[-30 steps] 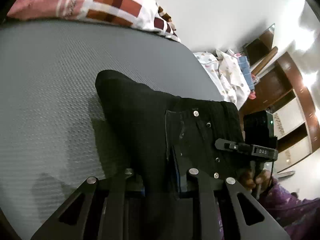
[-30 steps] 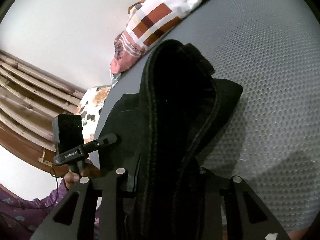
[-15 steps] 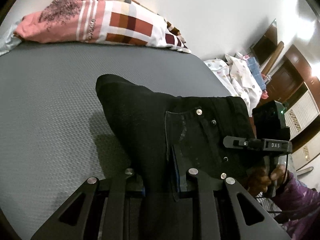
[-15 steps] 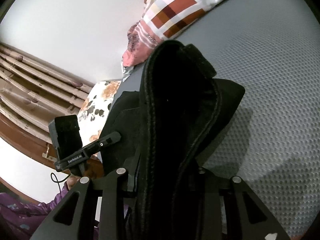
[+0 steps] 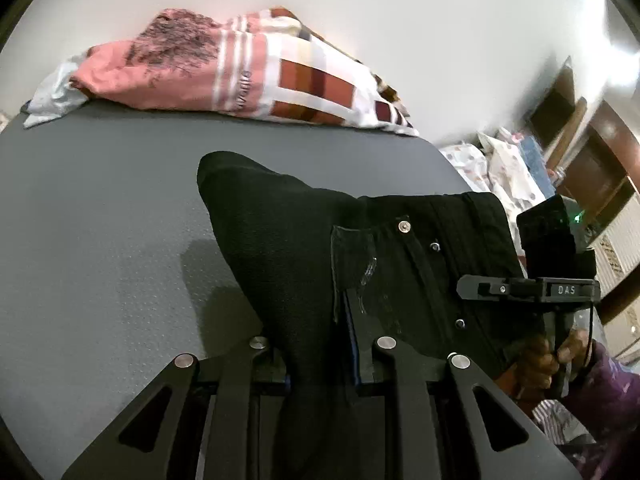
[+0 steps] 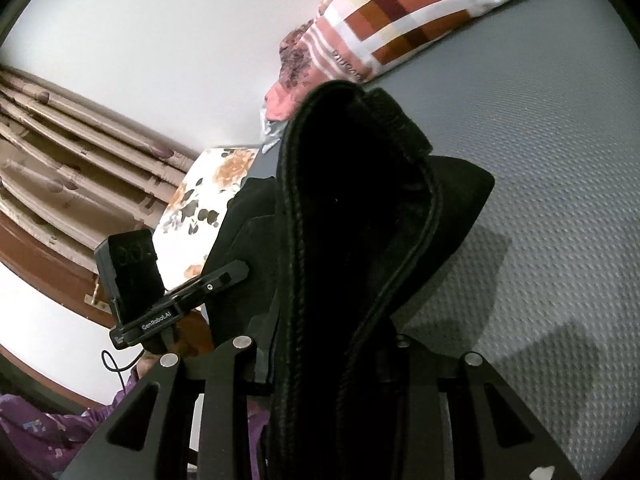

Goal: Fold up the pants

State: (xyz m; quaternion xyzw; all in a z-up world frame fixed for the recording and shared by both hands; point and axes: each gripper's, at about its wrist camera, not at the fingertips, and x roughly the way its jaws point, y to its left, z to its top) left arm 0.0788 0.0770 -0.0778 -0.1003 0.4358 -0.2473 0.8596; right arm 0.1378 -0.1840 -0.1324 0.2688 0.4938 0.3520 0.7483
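Nearest the left wrist camera, the left tongs (image 5: 320,364) are clamping a bunch of black fabric between their two pads, the cloth rising straight out of the narrow gap. Likewise, in the right wrist view, the right tongs (image 6: 328,360) are pinching a thick, seamed fold of the same garment, which is filling the middle of that picture. The black pants (image 5: 360,248) are hanging between the two grips, lifted above the grey bed (image 5: 100,240), with a pocket and several metal rivets showing on the side facing the left camera and one dark corner drooping toward the mattress and casting a shadow on it. Just beyond the pants, each camera is catching the other gripper: the right one with a small green light on its black body, held by a hand (image 5: 540,360) in a purple sleeve (image 5: 608,400), and the left one above a purple sleeve (image 6: 36,428) at the lower left of the right wrist view. Farther off, a checked pink, white and brown blanket (image 5: 248,76) is lying bunched at the far edge of the bed against a white wall (image 5: 360,20). A floral cushion (image 6: 204,208) is sitting beside the bed, and dark wooden furniture (image 5: 592,176) is standing beyond.
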